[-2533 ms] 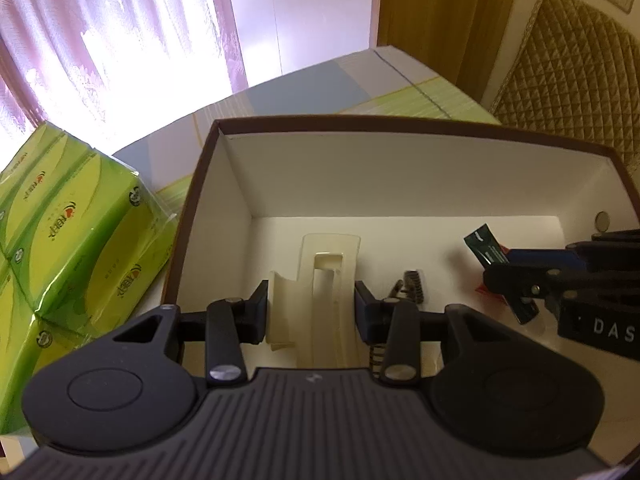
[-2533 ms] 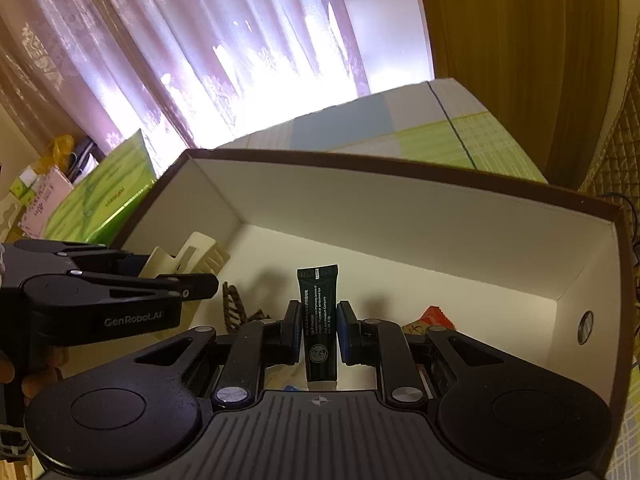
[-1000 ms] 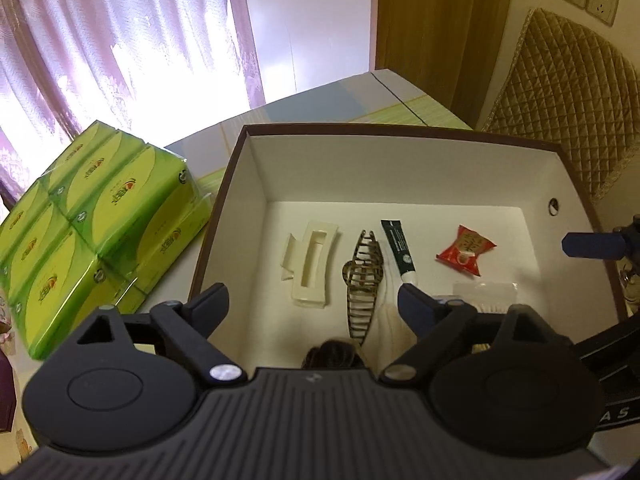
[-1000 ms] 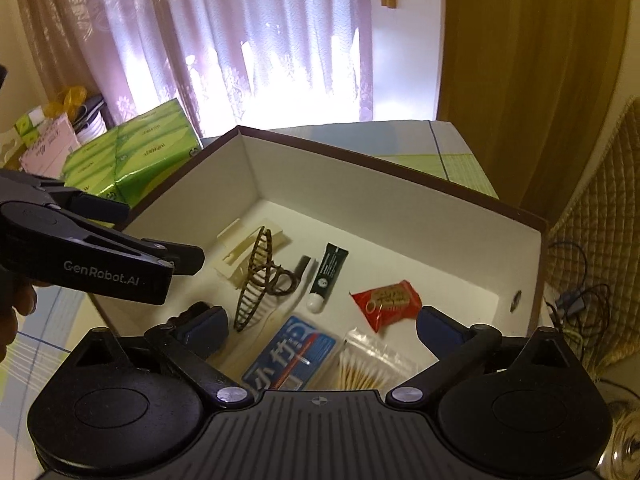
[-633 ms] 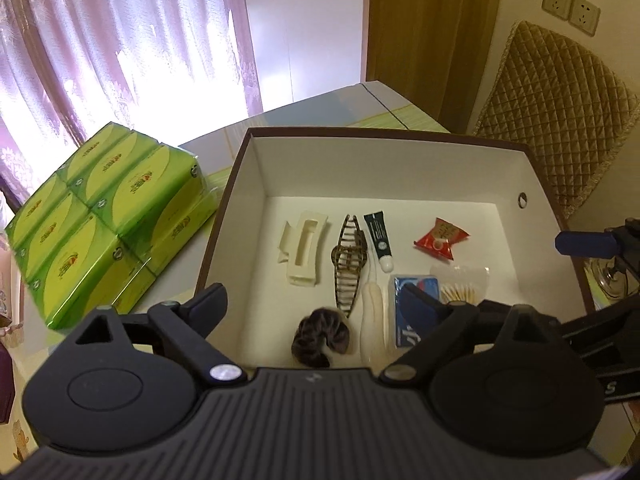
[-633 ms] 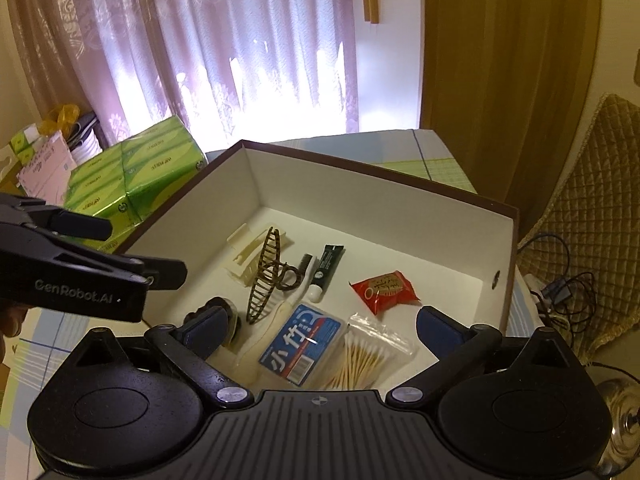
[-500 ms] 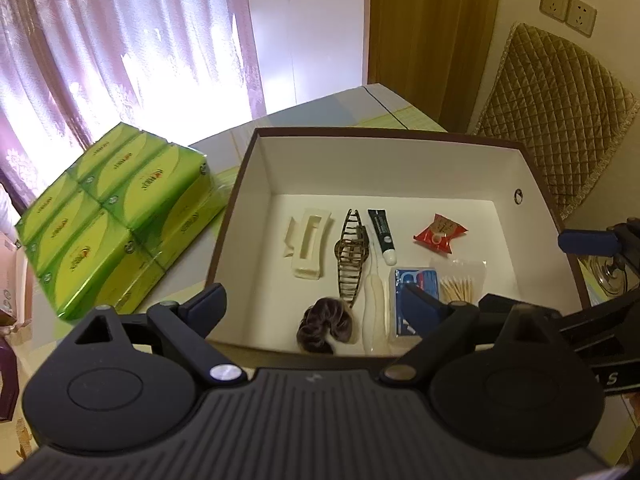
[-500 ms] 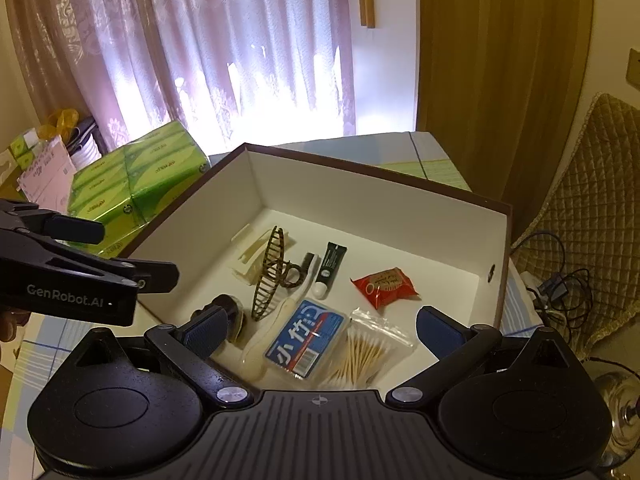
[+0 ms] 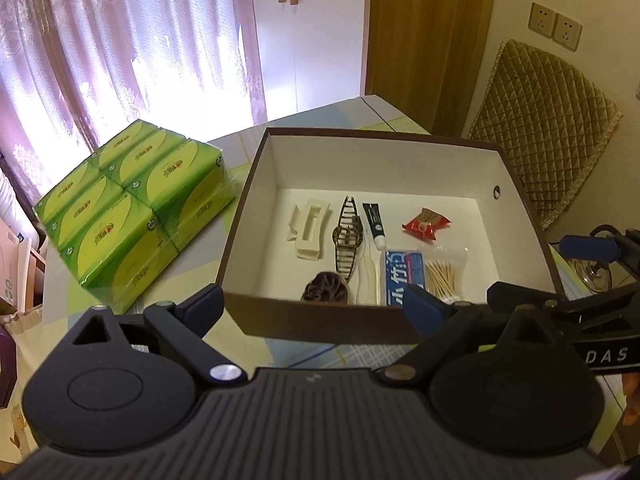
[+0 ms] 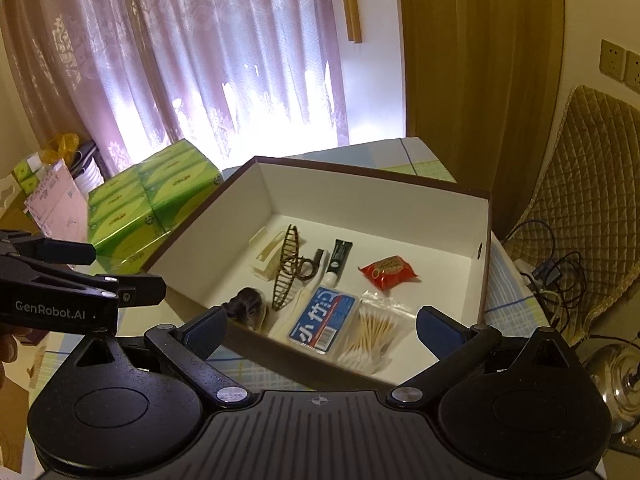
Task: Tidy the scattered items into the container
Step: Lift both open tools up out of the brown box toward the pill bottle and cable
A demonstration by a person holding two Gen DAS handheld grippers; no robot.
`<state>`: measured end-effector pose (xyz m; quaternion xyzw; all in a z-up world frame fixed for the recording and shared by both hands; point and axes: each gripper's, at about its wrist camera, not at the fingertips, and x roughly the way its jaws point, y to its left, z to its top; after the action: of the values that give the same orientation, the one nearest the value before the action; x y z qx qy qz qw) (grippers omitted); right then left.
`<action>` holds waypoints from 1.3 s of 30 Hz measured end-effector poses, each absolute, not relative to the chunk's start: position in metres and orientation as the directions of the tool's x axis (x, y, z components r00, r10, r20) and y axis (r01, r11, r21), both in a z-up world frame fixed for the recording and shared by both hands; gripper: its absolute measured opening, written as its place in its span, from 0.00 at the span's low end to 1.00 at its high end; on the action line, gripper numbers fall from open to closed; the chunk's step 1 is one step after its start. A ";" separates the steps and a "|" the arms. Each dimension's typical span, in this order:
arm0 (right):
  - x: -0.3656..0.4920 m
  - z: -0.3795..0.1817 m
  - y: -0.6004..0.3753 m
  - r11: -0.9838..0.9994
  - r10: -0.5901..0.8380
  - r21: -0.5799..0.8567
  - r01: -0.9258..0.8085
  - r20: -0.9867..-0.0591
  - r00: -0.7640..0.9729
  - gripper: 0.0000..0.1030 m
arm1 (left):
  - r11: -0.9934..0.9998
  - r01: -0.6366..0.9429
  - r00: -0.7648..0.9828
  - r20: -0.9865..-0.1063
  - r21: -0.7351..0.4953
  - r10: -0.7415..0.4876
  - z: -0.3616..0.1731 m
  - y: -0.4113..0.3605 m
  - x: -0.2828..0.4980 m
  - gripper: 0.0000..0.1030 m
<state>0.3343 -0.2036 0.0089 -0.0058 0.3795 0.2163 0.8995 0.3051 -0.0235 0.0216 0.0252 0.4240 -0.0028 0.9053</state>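
A brown cardboard box (image 9: 380, 136) with a white inside stands on the table. In it lie a cream hair claw (image 9: 308, 228), a brown hair claw (image 9: 348, 240), a dark tube (image 9: 374, 224), a red snack packet (image 9: 426, 226), a blue pack (image 9: 402, 276), a bag of cotton swabs (image 9: 444, 272) and a brown scrunchie (image 9: 326, 292). My left gripper (image 9: 314, 308) hovers before the box's near wall, open wide and empty. My right gripper (image 10: 322, 332) hangs over the near right corner of the box (image 10: 372, 184), also open with nothing between its fingers.
A stack of green tissue packs (image 9: 132, 204) sits left of the box. A quilted chair back (image 9: 548, 132) stands behind it on the right. A wine glass (image 10: 624, 372) and cables (image 10: 548, 272) are at the right edge. Curtains hang behind.
Both grippers have let go, the left of the cream claw and the right of the dark tube. They opened wide, then drew back and up out of the box.
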 end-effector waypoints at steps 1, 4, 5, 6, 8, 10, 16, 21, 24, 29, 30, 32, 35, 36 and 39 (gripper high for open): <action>0.332 0.009 -0.204 0.907 0.383 0.154 -0.391 -0.687 0.618 1.00 | 0.999 0.025 0.640 -0.768 0.042 0.016 0.021 -0.022 0.301 0.92; 0.325 0.008 -0.204 0.908 0.384 0.162 -0.387 -0.692 0.612 1.00 | 0.999 0.019 0.639 -0.769 0.043 0.021 0.019 -0.018 0.289 0.92; 0.322 0.007 -0.203 0.907 0.385 0.164 -0.387 -0.693 0.610 1.00 | 0.999 0.016 0.639 -0.769 0.042 0.022 0.018 -0.017 0.285 0.92; 0.319 0.007 -0.203 0.906 0.387 0.165 -0.389 -0.693 0.608 1.00 | 0.999 0.013 0.638 -0.770 0.038 0.021 0.018 -0.015 0.281 0.92; 0.315 0.005 -0.202 0.905 0.387 0.160 -0.394 -0.695 0.606 1.00 | 1.000 0.006 0.636 -0.771 0.028 0.017 0.015 -0.011 0.275 0.92; 0.312 0.003 -0.200 0.906 0.380 0.151 -0.395 -0.699 0.605 1.00 | 1.000 -0.001 0.633 -0.774 0.023 0.018 0.013 -0.007 0.269 0.92; 0.305 -0.001 -0.197 0.902 0.388 0.156 -0.402 -0.702 0.598 1.00 | 1.000 -0.024 0.625 -0.781 0.007 0.021 0.007 0.003 0.256 0.92; 0.302 -0.007 -0.196 0.900 0.391 0.162 -0.405 -0.709 0.586 1.00 | 0.999 -0.044 0.615 -0.788 0.003 0.029 -0.001 0.007 0.248 0.92; 0.300 -0.011 -0.196 0.896 0.397 0.167 -0.411 -0.714 0.577 1.00 | 0.999 -0.051 0.606 -0.795 -0.007 0.026 -0.006 0.010 0.244 0.92; 0.297 -0.016 -0.194 0.889 0.407 0.167 -0.427 -0.717 0.566 1.00 | 0.998 -0.058 0.603 -0.798 -0.018 0.021 -0.014 0.011 0.238 0.92; 0.296 -0.017 -0.194 0.888 0.409 0.170 -0.427 -0.716 0.565 1.00 | 0.998 -0.059 0.603 -0.798 -0.020 0.020 -0.016 0.012 0.237 0.92; 0.296 -0.021 -0.195 0.887 0.415 0.181 -0.424 -0.714 0.563 1.00 | 0.998 -0.062 0.602 -0.798 -0.020 0.021 -0.020 0.012 0.236 0.92; 0.294 -0.027 -0.197 0.879 0.436 0.201 -0.432 -0.706 0.559 1.00 | 0.998 -0.067 0.608 -0.793 -0.005 0.037 -0.028 0.013 0.232 0.92; 0.292 -0.028 -0.197 0.873 0.448 0.208 -0.441 -0.701 0.556 1.00 | 0.998 -0.068 0.608 -0.793 0.000 0.042 -0.031 0.014 0.231 0.92; 0.287 -0.035 -0.195 0.849 0.481 0.217 -0.482 -0.695 0.535 1.00 | 0.997 -0.077 0.599 -0.799 0.007 0.052 -0.042 0.018 0.225 0.92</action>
<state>0.2866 -0.1947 -0.0346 -0.0007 0.3963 0.2750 0.8760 0.2254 0.0183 -0.0422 -0.0139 0.4461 0.0359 0.8942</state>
